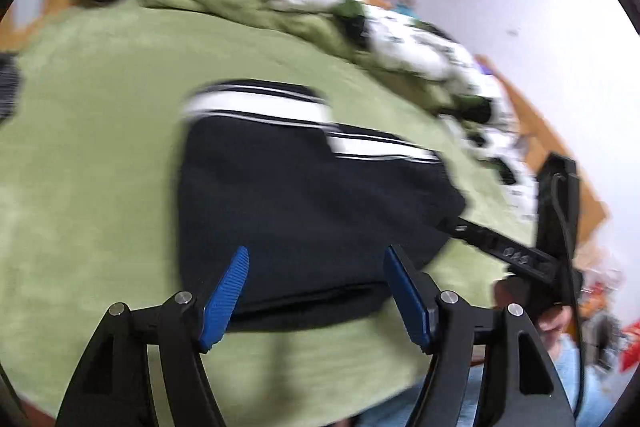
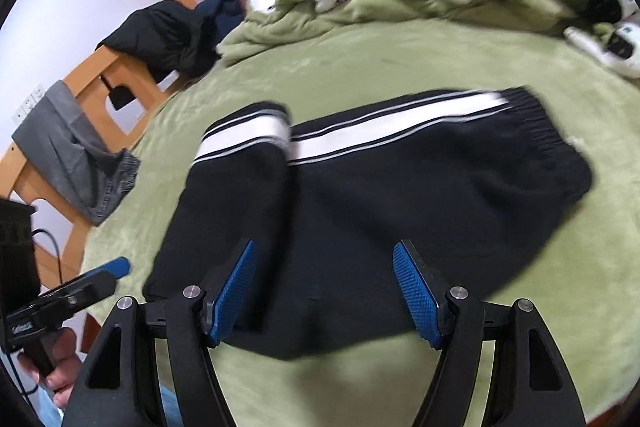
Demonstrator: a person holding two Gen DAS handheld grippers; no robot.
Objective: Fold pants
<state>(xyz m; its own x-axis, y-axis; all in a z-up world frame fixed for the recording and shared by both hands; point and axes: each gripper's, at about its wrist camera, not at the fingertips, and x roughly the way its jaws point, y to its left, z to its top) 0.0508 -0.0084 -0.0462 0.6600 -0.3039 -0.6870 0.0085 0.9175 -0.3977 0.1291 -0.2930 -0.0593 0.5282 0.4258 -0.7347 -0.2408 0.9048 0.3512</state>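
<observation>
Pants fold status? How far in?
Done: the pants lie on the green blanket, leg end already folded over toward the waistband, white stripe doubled. In hand: nothing; the left gripper and right gripper both stand open above the near edge, no cloth between the pads. Left: probably one more fold to make the bundle compact, judging by its present width.

Black pants [image 2: 360, 195] lie folded on the green blanket [image 2: 480, 67] — right tool [image 2: 324, 291] open above them.
</observation>
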